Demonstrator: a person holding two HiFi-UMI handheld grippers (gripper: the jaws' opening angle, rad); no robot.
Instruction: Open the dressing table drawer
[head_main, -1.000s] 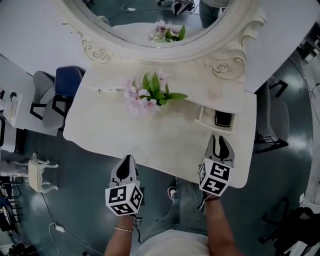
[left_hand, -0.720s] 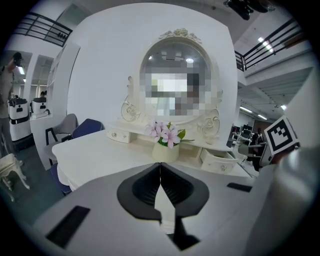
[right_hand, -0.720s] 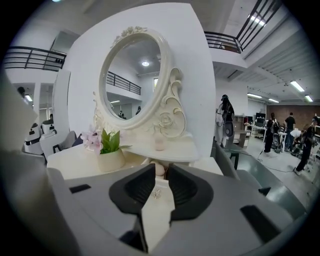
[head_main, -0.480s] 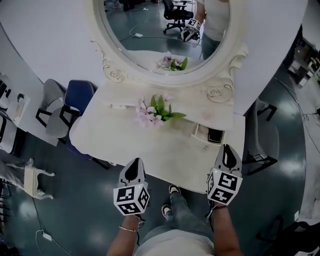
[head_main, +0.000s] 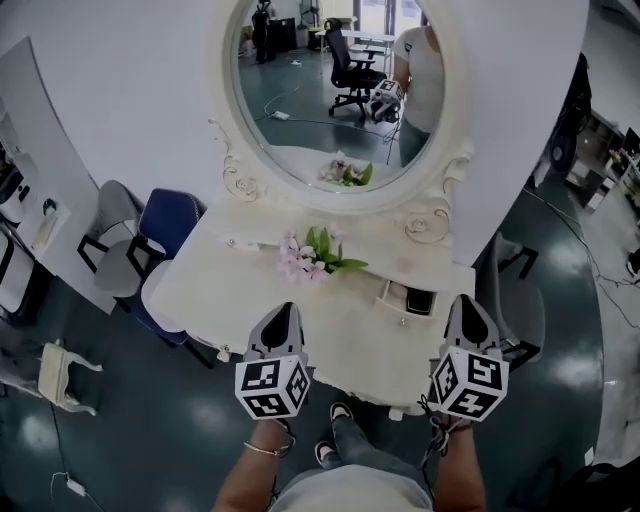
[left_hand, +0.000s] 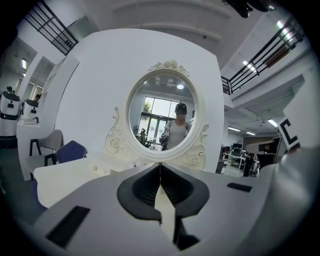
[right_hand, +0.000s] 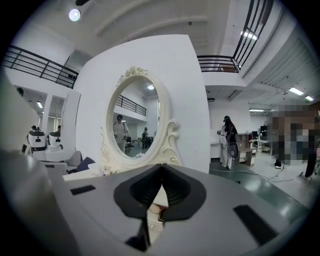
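My right gripper (head_main: 466, 300), jaws just closed on nothing, is nearest the small cream wooden drawer (head_main: 395, 298), which stands pulled out just ahead-left.

The small cream-white wooden drawer (head_main: 392, 295) stands pulled open and level near the counter's (head_main: 250, 300) right edge. Its round knob (head_main: 403, 321) faces the front edge, and a dark flat item (head_main: 420, 300) lies inside.
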